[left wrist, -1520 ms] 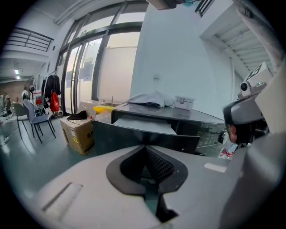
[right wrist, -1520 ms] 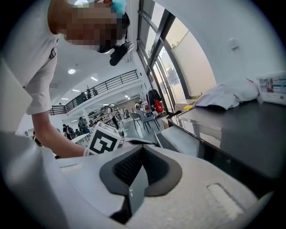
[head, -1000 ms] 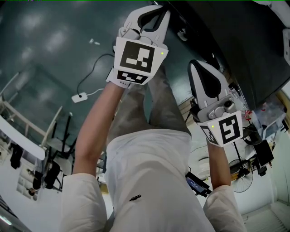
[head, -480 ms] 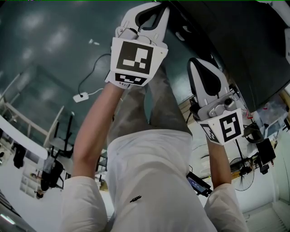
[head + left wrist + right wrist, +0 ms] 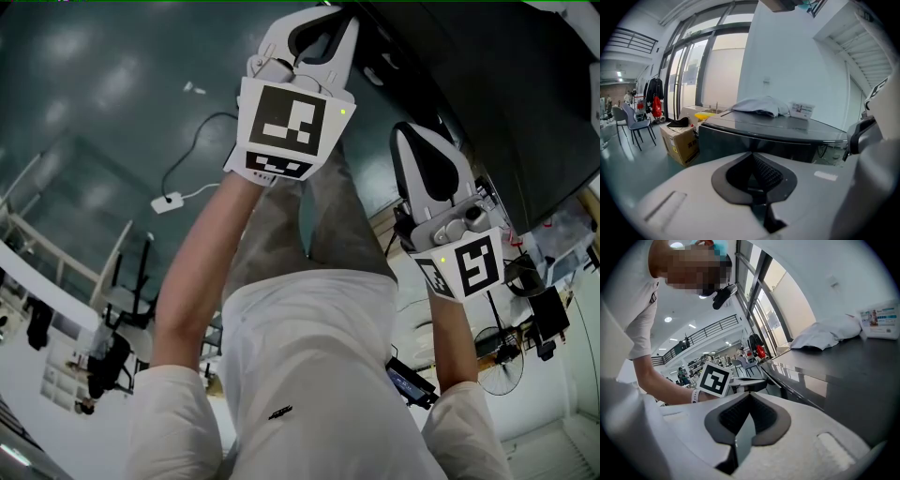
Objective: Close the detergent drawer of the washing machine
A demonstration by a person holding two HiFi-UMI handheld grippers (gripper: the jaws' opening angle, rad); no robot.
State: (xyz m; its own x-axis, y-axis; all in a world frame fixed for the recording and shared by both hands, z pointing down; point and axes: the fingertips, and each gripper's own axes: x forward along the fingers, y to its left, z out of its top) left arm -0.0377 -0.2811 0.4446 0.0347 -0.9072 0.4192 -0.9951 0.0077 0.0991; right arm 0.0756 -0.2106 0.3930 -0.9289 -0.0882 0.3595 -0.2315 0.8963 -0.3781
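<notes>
White left gripper (image 5: 752, 157) seemingly closed, empty

Bright window daylight, heavy fisheye distortion, dark vignetted corners

A cloth (image 5: 757, 105) lies on the washing machine (image 5: 780, 130), a cardboard box (image 5: 680, 142) left of it.

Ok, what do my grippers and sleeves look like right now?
Both the left gripper and right gripper are light-grey shells with black-padded jaws; each carries a white cube of black square markers with a green light. Short white sleeves.
</notes>
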